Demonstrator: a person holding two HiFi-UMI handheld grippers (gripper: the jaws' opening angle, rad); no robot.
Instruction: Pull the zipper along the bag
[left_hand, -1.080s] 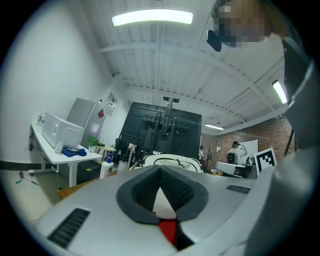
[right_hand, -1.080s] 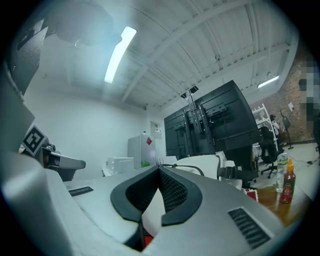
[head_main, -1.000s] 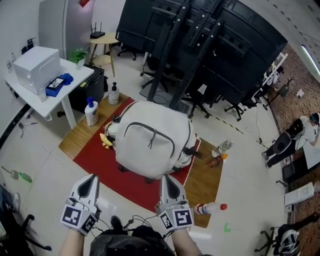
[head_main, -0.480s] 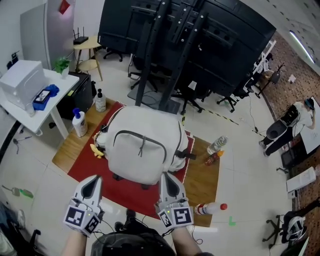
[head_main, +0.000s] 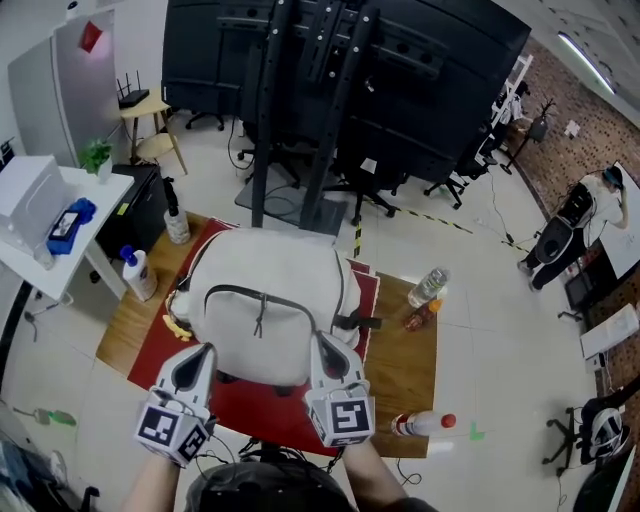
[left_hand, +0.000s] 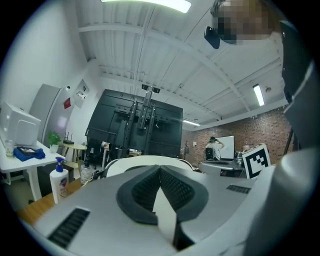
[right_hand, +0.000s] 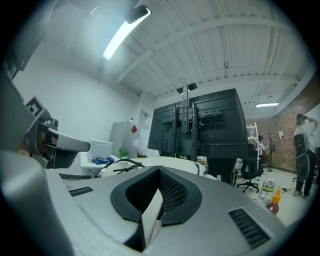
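A pale tiled floor (head_main: 480, 330) spreads under a tall black screen stand (head_main: 340, 80). A white desk (head_main: 100, 210) stands at the left, with a grey cabinet (head_main: 70, 80) and a round wooden stool (head_main: 145, 103) behind it. Black office chairs (head_main: 455, 185) crowd beside the stand. One wall is brick (left_hand: 250, 125). A strip light (right_hand: 122, 32) hangs from the white beamed ceiling (right_hand: 210, 45).

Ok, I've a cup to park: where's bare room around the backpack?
Bare wood right of the backpack, between the clear bottle and the red-capped bottle. Its left side is crowded: banana, pump bottle.
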